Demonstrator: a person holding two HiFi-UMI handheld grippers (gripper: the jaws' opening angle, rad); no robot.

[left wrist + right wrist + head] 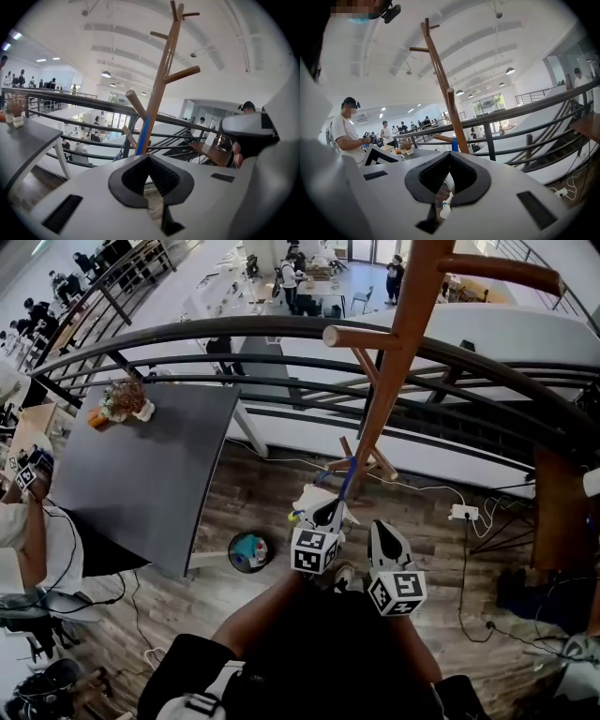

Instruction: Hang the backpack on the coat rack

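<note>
The wooden coat rack rises in front of me from its base on the plank floor, and its pegs show in the left gripper view and the right gripper view. A blue strap runs from the rack's lower pole down to my left gripper, whose jaws stand shut with the blue strap leaving their tips. A pale bundle, probably the backpack, lies under that gripper, mostly hidden. My right gripper hangs beside it, shut and holding nothing.
A dark grey table with a small plant stands at the left. A curved black railing runs behind the rack. A round bin, a power strip with cables and a wooden desk lie around. A person stands nearby.
</note>
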